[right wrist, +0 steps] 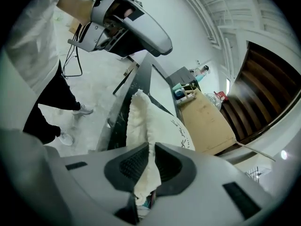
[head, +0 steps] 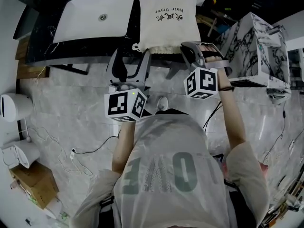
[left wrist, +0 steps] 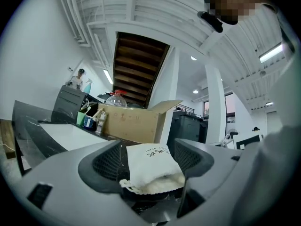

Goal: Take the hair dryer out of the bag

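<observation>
**A:** Which step is this?

**B:** The opening one, I'd say. The bag [head: 168, 20] lies flat on the desk [head: 45, 44] toward its right end, just right of a white panel [head: 95, 15]. Its gathered mouth and drawstring hang over the near edge. The hair dryer isn't visible anywhere. Judging by the bulge and the print on the cloth, it's inside.

**A:** And the claws?

**B:** The right claw [right wrist: 150, 166] is pressed together on a fold of cloth at the right side of the mouth — pinching fabric, nothing more. The left claw [left wrist: 149, 161] is spread wide and held level just off the near edge. The mouth of the bag shows between its jaws, but the pads aren't touching it.

**A:** So nothing is out.

**B:** Nothing. The mouth looks drawn at least partly closed.

**A:** What does the next move call for?

**B:** A second hold, I think. The left claw needs to ease forward and close on the opposite lip, so the two can pull apart and loosen the drawstring. Only with the mouth wide can one claw reach in for the dryer while the other pins the bag. The risk is that the soft cloth slips — or the whole bag drags off the near edge instead of opening.
</observation>
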The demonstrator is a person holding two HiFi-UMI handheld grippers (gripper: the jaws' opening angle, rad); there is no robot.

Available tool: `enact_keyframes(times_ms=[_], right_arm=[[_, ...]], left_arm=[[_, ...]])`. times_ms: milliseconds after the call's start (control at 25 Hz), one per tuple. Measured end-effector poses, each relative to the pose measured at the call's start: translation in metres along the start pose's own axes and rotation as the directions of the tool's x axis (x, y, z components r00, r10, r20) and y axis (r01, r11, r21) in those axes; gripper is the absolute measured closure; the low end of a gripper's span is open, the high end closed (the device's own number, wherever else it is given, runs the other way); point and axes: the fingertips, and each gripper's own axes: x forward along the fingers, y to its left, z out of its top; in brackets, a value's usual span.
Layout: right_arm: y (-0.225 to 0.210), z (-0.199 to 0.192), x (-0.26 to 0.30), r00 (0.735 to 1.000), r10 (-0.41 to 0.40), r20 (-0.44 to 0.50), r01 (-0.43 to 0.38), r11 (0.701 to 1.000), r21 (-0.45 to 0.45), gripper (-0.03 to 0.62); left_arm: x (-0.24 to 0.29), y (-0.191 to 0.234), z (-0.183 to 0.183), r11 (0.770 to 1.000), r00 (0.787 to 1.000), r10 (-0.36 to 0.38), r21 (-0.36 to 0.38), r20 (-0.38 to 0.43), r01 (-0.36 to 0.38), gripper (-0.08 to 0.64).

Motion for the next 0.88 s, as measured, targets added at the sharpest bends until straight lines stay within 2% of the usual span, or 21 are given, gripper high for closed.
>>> enact_keyframes(times_ms=[80,120,160,200,240,280,360,600,880], right_arm=[[0.001,-0.003,0.001,1.0,0.014,-0.007,-0.014,0.999,0.03,0.531],[0.002,-0.006,0.003,0.999,0.027,-0.019,-0.027,0.999,0.04,0.496],[0.003,-0.009,0.005,0.999,0.035,-0.037,-0.034,0.999,0.04,0.428],[0.003,-0.012,0.007,0.998,0.031,-0.054,-0.029,0.999,0.028,0.422],[0.002,-0.013,0.008,0.998,0.016,-0.066,-0.015,1.0,0.01,0.433],[-0.001,-0.014,0.007,0.998,-0.001,-0.071,0.001,1.0,-0.001,0.487],[-0.005,-0.01,0.005,0.998,-0.021,-0.057,0.021,1.0,0.01,0.528],[-0.024,0.021,-0.005,0.998,-0.053,0.031,0.051,0.997,0.064,0.54],[-0.054,0.057,-0.003,0.991,-0.102,0.088,0.1,0.995,0.03,0.54]], left_arm=[[-0.002,0.004,-0.001,1.0,1.0,0.01,-0.007,-0.002,-0.01,0.232],[-0.003,0.006,-0.001,1.0,1.0,0.013,-0.01,-0.002,-0.013,0.232],[-0.003,0.008,0.0,1.0,1.0,0.016,-0.012,-0.001,-0.016,0.232],[-0.004,0.01,0.0,1.0,1.0,0.018,-0.014,0.0,-0.018,0.232],[-0.004,0.011,0.001,1.0,1.0,0.02,-0.015,0.001,-0.02,0.232],[-0.005,0.013,0.001,1.0,1.0,0.022,-0.017,0.003,-0.022,0.232],[-0.006,0.014,-0.001,0.999,1.0,0.026,-0.022,0.002,-0.026,0.232],[-0.009,0.015,-0.006,0.999,0.999,0.038,-0.031,-0.002,-0.038,0.232],[-0.017,0.031,0.004,0.995,0.995,0.094,-0.035,0.031,-0.093,0.232]])
